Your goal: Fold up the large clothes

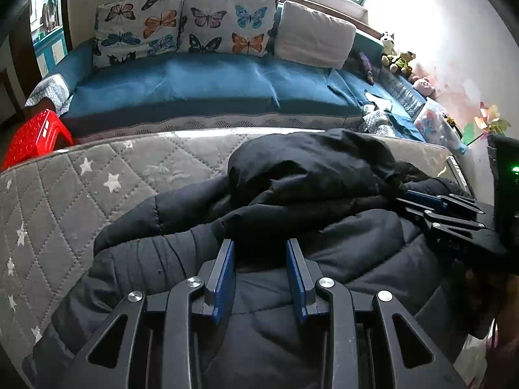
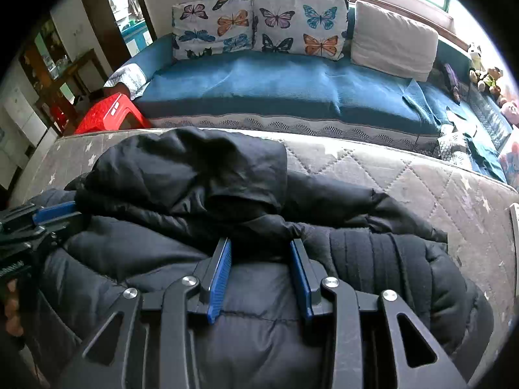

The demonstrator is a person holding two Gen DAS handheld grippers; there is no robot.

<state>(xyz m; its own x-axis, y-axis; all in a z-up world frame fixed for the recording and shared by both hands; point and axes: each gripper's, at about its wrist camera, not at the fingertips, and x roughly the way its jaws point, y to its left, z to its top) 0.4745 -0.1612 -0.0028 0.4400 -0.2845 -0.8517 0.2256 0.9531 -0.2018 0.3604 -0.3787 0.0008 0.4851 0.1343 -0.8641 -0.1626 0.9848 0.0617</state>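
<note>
A black puffer jacket [image 1: 292, 214] with a hood [image 1: 308, 159] lies bunched on a grey quilted star-print mattress [image 1: 81, 188]. It also shows in the right wrist view [image 2: 253, 214]. My left gripper [image 1: 261, 243] is open just above the jacket's body, with jacket fabric showing between its blue pads. My right gripper [image 2: 261, 241] is open over the jacket too, near a ribbed cuff [image 2: 366, 253]. In the left wrist view the right gripper [image 1: 402, 196] reaches in from the right onto the jacket. In the right wrist view the left gripper [image 2: 73, 209] comes in from the left.
A blue sofa [image 1: 207, 81] with butterfly cushions [image 1: 227, 19] and a beige pillow [image 1: 314, 35] stands behind the mattress. A red plastic stool [image 1: 35, 136] is at the far left. Plush toys [image 1: 402, 61] sit at the sofa's right end.
</note>
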